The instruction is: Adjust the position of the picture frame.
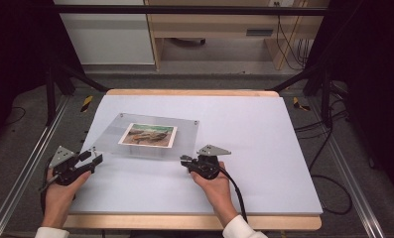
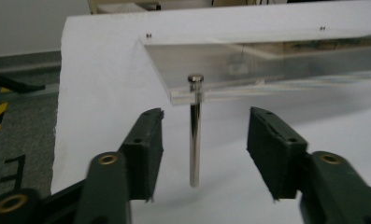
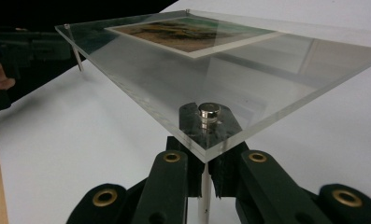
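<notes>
A clear acrylic plate [image 1: 184, 130] with a photo [image 1: 148, 135] under it stands raised on thin metal pins over the white table. My left gripper [image 1: 96, 157] is at the plate's near left corner. In the left gripper view it [image 2: 204, 154] is open, with the corner's metal pin [image 2: 195, 135] upright between its jaws and touching neither. My right gripper [image 1: 184, 159] is at the near right corner. In the right gripper view it [image 3: 203, 172] is shut on that corner's pin [image 3: 203, 198] just below the plate [image 3: 248, 70]; the pin's head [image 3: 209, 111] sits on top.
The white sheet [image 1: 264, 148] covers a wooden table top with free room right of and in front of the plate. Metal rails [image 1: 23, 168] run along both sides. The left gripper [image 3: 33, 46] and another pin [image 3: 78, 58] appear far off in the right gripper view.
</notes>
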Demonstrator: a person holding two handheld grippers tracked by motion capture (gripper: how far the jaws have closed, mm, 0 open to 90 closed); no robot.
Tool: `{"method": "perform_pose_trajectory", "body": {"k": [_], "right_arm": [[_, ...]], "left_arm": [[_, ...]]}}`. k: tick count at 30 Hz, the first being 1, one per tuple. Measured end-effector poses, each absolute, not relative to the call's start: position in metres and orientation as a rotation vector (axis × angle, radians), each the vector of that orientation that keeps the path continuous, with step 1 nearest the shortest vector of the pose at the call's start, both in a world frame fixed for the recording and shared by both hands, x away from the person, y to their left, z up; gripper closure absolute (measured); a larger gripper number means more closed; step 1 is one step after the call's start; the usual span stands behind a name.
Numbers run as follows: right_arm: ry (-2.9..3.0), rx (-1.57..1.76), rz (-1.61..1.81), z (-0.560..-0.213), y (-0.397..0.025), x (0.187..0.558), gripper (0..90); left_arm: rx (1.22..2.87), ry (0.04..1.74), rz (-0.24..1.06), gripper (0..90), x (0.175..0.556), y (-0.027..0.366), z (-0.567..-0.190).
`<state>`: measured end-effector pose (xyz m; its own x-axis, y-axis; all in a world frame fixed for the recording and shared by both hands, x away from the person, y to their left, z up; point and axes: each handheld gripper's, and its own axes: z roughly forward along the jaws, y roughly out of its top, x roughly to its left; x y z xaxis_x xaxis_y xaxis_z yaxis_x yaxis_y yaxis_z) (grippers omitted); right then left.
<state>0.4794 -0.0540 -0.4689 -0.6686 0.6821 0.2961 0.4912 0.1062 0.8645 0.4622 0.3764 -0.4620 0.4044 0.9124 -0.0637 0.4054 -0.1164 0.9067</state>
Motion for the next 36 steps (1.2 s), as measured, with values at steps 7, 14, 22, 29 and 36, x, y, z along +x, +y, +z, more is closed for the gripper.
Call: {"method": "perform_pose_trajectory", "body": {"k": [7, 14, 22, 29, 36], "right_arm": [[2.207, 1.167, 1.596, -0.468, -0.054, 0.48, 84.5], [2.178, 1.143, 1.574, -0.467, -0.052, 0.478, 82.8], [2.153, 1.096, 1.525, -0.465, -0.051, 0.476, 83.2], [2.15, 1.118, 1.509, -0.467, -0.052, 0.478, 83.5], [2.164, 1.129, 1.499, -0.467, -0.052, 0.478, 84.1]], "left_arm": [[1.655, 1.174, 0.7, 72.4, 0.475, 0.375, -0.465], [1.605, 1.185, 0.669, 83.7, 0.474, 0.375, -0.463], [1.619, 1.188, 0.642, 84.0, 0.473, 0.374, -0.461], [1.652, 1.191, 0.643, 84.0, 0.472, 0.371, -0.46], [1.666, 1.189, 0.616, 82.9, 0.479, 0.371, -0.464]]}}
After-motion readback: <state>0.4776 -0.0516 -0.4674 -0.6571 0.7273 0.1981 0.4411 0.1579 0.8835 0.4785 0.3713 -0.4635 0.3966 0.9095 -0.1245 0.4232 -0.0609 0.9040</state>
